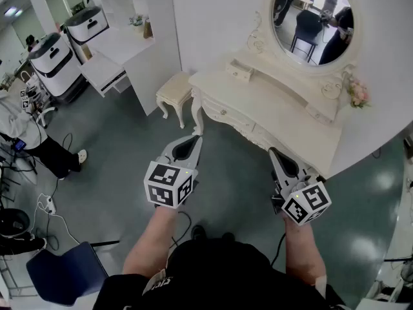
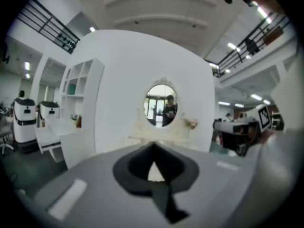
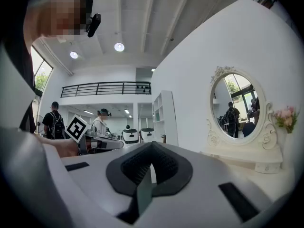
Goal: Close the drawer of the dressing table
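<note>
Left gripper (image 1: 192, 139) and right gripper (image 1: 275, 154) are both clenched on nothing. The dressing table (image 1: 277, 116) lies ahead of the jaws, upper right of centre, apart from both. Its small drawer (image 1: 240, 72) seems to jut out, probably nearer the left gripper.

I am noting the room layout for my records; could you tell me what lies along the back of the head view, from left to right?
Two white machines → white shelf unit → small stool → dressing table → pink flowers. The mirror overlaps the table, so it is left out.
</note>
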